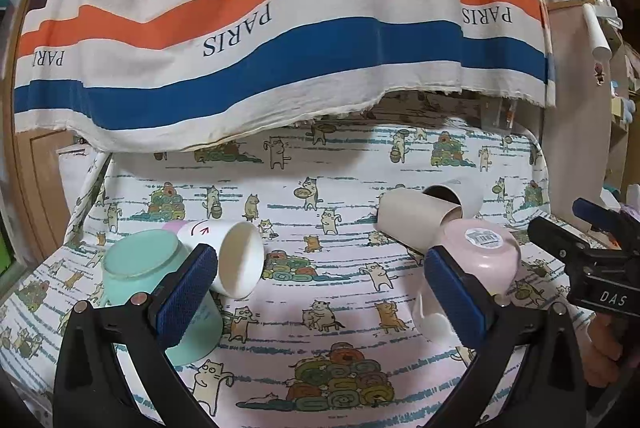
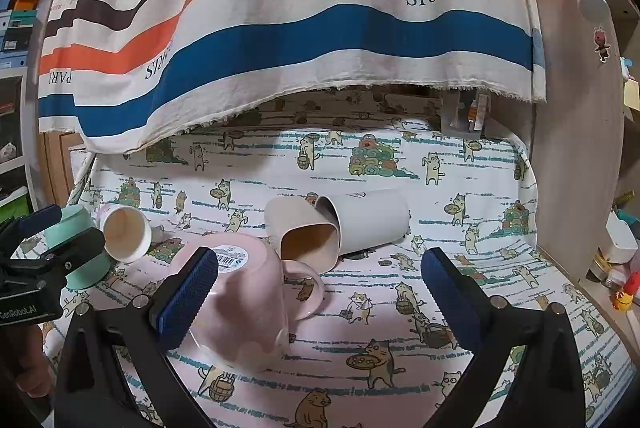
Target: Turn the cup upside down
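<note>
On the cat-print cloth [image 1: 320, 316] a mint cup [image 1: 136, 268] stands upside down behind my left gripper's left finger [image 1: 188, 292]. A white paper cup [image 1: 236, 260] lies on its side next to it. A pink mug [image 1: 484, 252] stands upside down at the right, barcode sticker on top; it also shows in the right wrist view [image 2: 248, 292]. A beige cup [image 2: 304, 232] and a grey cup [image 2: 368, 224] lie on their sides, touching. My left gripper [image 1: 320, 292] is open and empty. My right gripper [image 2: 320, 292] is open and empty, its left finger in front of the pink mug.
A striped cloth [image 1: 280, 7] printed PARIS hangs over the back of the table. A wooden cabinet [image 2: 576, 147] stands at the right, with small items [image 2: 620, 268] beside the table edge. The other gripper shows at the right edge of the left wrist view [image 1: 592, 260].
</note>
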